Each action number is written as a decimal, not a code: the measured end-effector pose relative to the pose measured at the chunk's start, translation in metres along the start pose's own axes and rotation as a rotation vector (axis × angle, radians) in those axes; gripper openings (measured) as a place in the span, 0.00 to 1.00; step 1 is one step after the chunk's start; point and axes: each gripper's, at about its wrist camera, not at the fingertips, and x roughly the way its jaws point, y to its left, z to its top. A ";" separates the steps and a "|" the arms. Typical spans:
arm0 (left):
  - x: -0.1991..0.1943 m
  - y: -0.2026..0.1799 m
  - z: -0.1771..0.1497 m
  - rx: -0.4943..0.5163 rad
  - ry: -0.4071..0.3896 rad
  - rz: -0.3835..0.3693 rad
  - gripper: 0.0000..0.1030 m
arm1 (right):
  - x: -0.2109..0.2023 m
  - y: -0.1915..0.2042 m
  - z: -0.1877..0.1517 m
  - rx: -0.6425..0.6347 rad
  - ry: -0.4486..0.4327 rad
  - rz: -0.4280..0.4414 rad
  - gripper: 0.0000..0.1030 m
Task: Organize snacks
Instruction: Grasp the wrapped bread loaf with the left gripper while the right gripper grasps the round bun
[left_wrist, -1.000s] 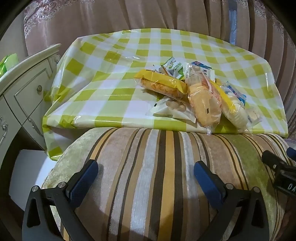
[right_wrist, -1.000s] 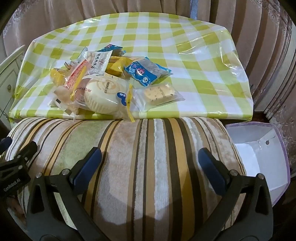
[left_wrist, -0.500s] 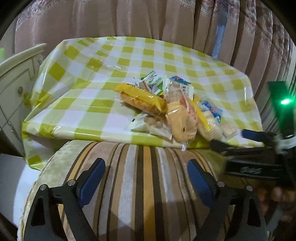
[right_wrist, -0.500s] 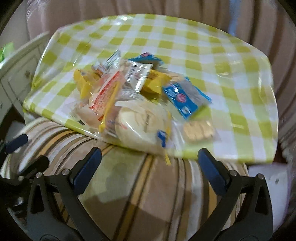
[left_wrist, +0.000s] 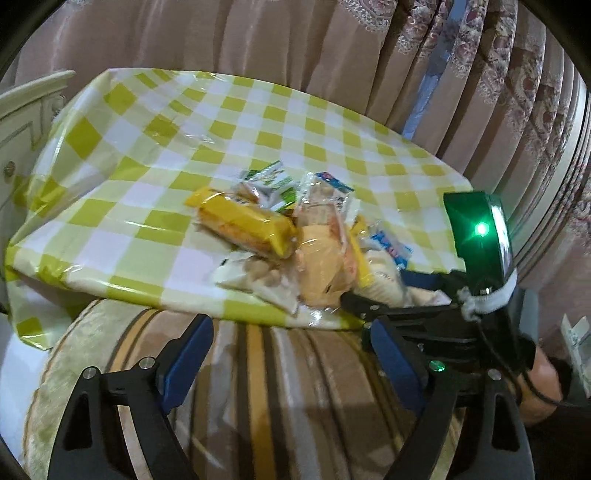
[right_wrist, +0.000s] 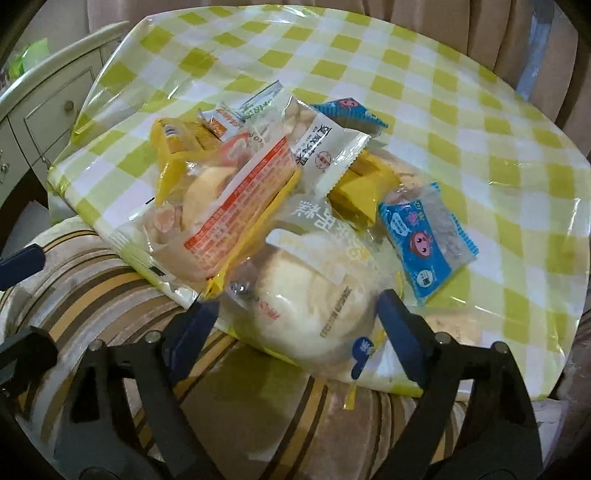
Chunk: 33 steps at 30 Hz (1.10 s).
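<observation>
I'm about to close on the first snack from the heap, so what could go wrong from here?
1. The right claw straddles the round bun pack, which overhangs the table edge; a poor pinch may drop it.
2. The orange-label pack overlaps the bun pack and may get dragged along.
3. The left claw sits close by; they may collide.

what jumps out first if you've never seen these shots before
The heap of wrapped snacks at the near edge of the yellow-green checked tablecloth grabs the eye first. Nearest in the right wrist view is a round pale bun in clear wrap, lying between the open right gripper fingers. The left wrist view shows a striped cushion under the open left gripper, and a green light glowing at the right.
</observation>
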 end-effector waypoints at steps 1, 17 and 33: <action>0.001 0.001 0.002 -0.004 0.000 -0.007 0.85 | -0.001 0.000 0.000 0.005 -0.005 0.006 0.82; 0.057 -0.006 0.044 -0.100 0.068 -0.088 0.83 | -0.038 -0.028 -0.019 0.177 -0.143 0.095 0.55; 0.090 -0.030 0.041 -0.048 0.145 0.024 0.40 | -0.070 -0.063 -0.038 0.312 -0.242 0.171 0.41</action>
